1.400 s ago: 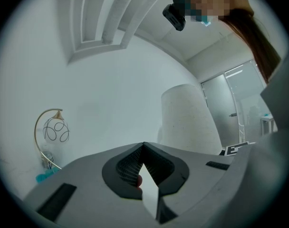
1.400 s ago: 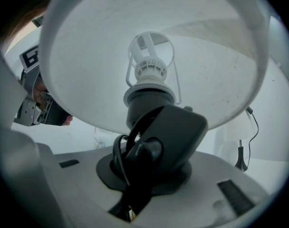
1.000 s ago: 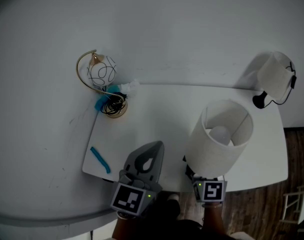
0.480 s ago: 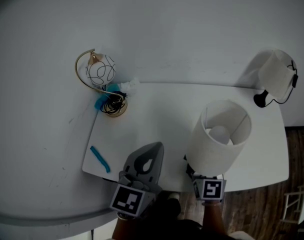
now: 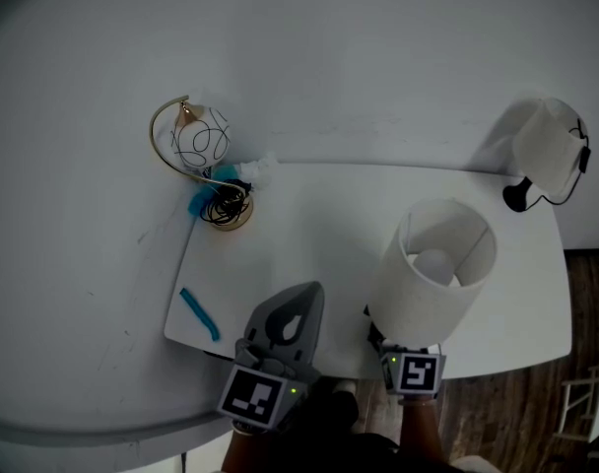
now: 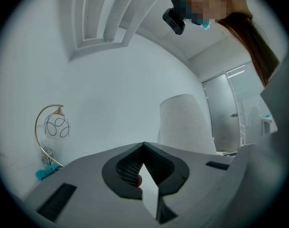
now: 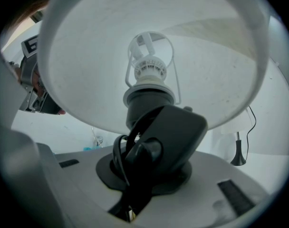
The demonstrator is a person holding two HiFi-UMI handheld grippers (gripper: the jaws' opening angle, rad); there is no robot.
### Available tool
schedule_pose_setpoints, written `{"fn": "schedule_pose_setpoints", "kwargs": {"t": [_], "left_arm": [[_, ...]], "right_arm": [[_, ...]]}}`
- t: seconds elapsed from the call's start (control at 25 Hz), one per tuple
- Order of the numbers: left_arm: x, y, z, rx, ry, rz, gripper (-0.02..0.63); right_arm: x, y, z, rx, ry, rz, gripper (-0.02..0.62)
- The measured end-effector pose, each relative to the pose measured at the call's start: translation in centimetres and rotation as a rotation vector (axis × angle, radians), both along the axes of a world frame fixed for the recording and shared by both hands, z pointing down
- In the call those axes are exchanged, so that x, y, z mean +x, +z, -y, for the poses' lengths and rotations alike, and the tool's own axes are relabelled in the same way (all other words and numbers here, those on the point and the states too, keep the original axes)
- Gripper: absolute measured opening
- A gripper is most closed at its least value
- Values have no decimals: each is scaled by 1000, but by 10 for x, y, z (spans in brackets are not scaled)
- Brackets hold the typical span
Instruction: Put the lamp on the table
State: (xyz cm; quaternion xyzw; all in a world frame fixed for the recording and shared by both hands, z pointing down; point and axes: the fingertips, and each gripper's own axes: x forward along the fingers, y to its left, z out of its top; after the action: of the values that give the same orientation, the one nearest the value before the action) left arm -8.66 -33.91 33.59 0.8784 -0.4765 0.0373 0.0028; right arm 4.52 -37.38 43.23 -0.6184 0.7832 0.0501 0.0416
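A lamp with a white drum shade (image 5: 435,269) hangs tilted over the front right part of the white table (image 5: 309,244). My right gripper (image 5: 380,337) sits mostly hidden under the shade. In the right gripper view the right gripper (image 7: 143,171) is shut on the lamp's black base (image 7: 169,136) and coiled cord, with the shade (image 7: 87,56) and bulb socket right above. My left gripper (image 5: 301,294) hovers over the table's front edge, left of the lamp. In its own view the left gripper (image 6: 143,147) has its tips touching, with nothing held.
A gold arc lamp with a wire globe (image 5: 203,151) stands at the table's back left corner, teal scraps (image 5: 205,201) at its base. A blue strip (image 5: 197,313) lies near the front left corner. Another white-shaded lamp (image 5: 546,151) with a black cord stands at the back right. Wood floor (image 5: 497,402) shows at right.
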Motion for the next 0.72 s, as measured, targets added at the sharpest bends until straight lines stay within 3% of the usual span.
{"fn": "schedule_pose_setpoints", "kwargs": {"t": [0.72], "left_arm": [[-7,6,1,-15,3,7,3]], "right_arm": [[-6,8,0,20,21,-14,75]]}}
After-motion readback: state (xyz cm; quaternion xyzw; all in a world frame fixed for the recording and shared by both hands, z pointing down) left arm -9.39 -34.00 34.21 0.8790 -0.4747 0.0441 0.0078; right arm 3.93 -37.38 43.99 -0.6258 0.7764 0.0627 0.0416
